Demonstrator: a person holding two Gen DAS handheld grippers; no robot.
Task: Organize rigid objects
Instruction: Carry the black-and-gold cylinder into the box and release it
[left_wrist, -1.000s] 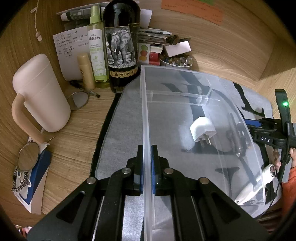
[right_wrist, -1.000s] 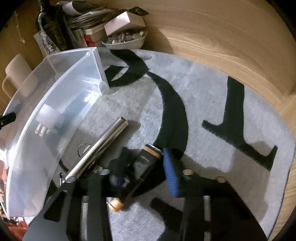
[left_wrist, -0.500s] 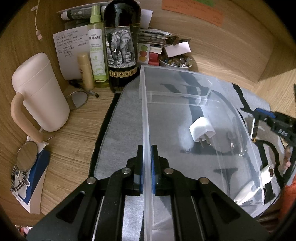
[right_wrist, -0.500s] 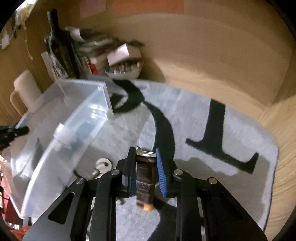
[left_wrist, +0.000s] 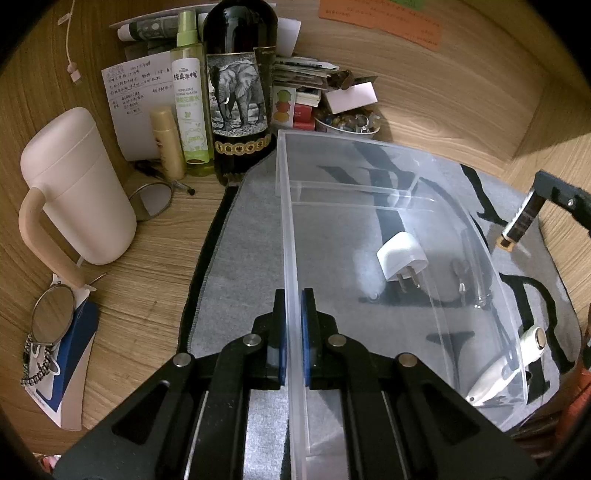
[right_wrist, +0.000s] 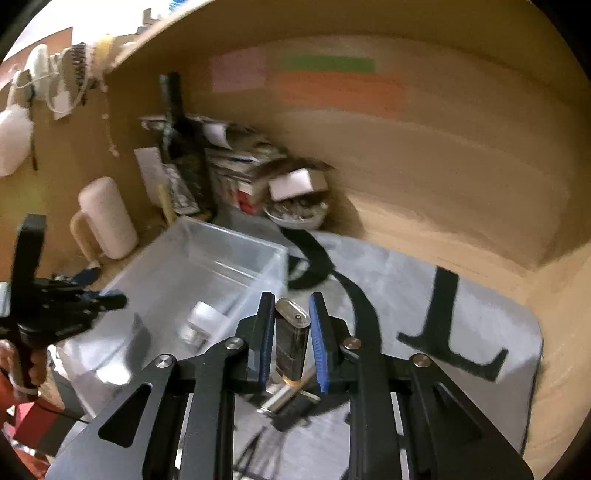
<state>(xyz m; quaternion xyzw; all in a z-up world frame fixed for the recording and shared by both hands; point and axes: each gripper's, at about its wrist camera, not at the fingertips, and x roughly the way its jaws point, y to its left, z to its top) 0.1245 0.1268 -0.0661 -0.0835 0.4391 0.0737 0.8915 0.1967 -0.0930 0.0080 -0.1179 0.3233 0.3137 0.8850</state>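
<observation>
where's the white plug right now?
In the left wrist view, the white plug lies on the floor of the clear bin, right of the wall the left tongs clamp, prongs toward the camera.

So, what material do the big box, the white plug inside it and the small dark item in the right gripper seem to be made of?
The box: clear, glossy plastic; the mat's pattern shows through its walls.
The plug: white, smooth, probably plastic, with metal prongs.
The dark item held in the right gripper: a shiny dark body with a metallic-looking cap and a gold band; whether glass or plastic I cannot tell.
</observation>
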